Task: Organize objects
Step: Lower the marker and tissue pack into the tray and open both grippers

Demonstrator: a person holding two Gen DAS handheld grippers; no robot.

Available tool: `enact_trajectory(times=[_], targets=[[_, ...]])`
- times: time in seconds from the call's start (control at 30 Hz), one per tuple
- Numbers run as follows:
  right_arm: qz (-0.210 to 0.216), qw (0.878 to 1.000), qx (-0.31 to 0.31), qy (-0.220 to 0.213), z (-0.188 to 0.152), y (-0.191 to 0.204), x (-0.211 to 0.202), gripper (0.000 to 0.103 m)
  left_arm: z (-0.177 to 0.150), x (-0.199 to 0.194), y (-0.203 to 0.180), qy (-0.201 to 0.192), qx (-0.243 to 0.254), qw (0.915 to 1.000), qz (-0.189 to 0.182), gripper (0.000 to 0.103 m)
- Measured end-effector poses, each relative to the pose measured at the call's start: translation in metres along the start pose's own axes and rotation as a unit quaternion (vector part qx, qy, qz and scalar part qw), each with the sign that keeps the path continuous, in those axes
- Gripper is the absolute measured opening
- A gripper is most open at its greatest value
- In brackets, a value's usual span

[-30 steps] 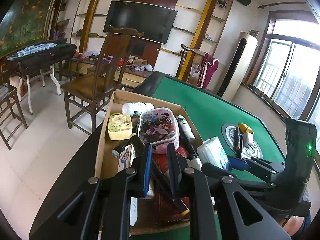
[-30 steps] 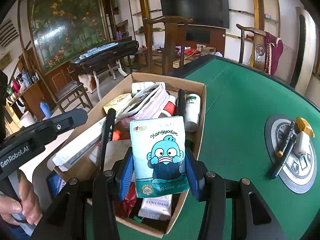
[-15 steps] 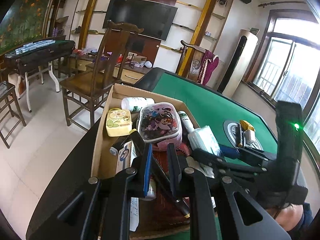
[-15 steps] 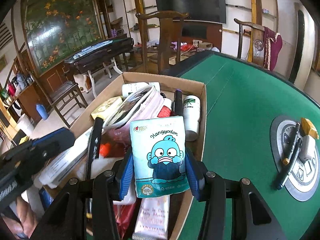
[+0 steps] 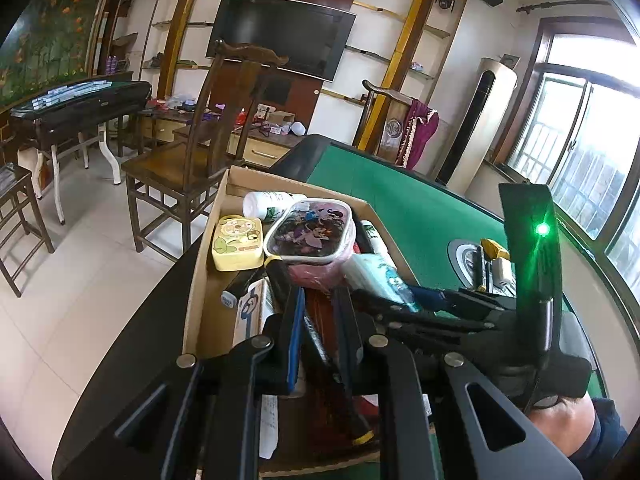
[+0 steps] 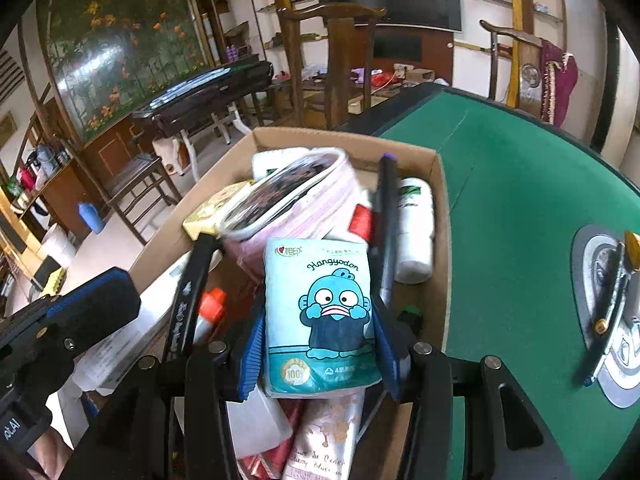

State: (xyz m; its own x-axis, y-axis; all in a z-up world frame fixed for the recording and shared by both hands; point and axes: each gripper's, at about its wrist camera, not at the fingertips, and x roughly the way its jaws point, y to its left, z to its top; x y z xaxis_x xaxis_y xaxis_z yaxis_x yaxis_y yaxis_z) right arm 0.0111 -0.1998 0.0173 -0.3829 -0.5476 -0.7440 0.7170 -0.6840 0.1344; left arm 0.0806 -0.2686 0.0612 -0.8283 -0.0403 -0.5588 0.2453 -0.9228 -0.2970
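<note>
An open cardboard box (image 6: pixel 439 208) full of small items stands on the green table (image 6: pixel 520 184). My right gripper (image 6: pixel 319 332) is shut on a light-blue tissue pack (image 6: pixel 320 312) printed with a cartoon fish and holds it upright over the box's near half. In the left wrist view the tissue pack (image 5: pixel 376 276) and the right gripper (image 5: pixel 400 300) reach in over the box (image 5: pixel 202 268) from the right. My left gripper (image 5: pixel 320 320) is shut with nothing in it, above the box's near end. Its blue-padded fingers (image 6: pixel 92 308) show at the left of the right wrist view.
The box holds a pink cartoon pencil case (image 5: pixel 310 232), a yellow tin (image 5: pixel 238 242), white bottles (image 6: pixel 416 236), a black pen (image 6: pixel 386 216) and tubes. A grey round disc (image 6: pixel 600 280) with pens lies on the felt to the right. A wooden chair (image 5: pixel 200 152) stands behind the box.
The right gripper has carried the tissue pack leftward and a little lower, further over the box. The left gripper has stayed nearly still and shut.
</note>
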Motion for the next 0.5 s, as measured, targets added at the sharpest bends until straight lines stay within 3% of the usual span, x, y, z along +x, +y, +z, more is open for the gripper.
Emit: enact_trajectory(times=[0.5], targets=[[0.02,1.0,0.005,-0.021,-0.007,-0.009,-0.032,0.065,-0.004,-0.003,-0.01,0.003,0.006,0.9999,0.009,0.015]])
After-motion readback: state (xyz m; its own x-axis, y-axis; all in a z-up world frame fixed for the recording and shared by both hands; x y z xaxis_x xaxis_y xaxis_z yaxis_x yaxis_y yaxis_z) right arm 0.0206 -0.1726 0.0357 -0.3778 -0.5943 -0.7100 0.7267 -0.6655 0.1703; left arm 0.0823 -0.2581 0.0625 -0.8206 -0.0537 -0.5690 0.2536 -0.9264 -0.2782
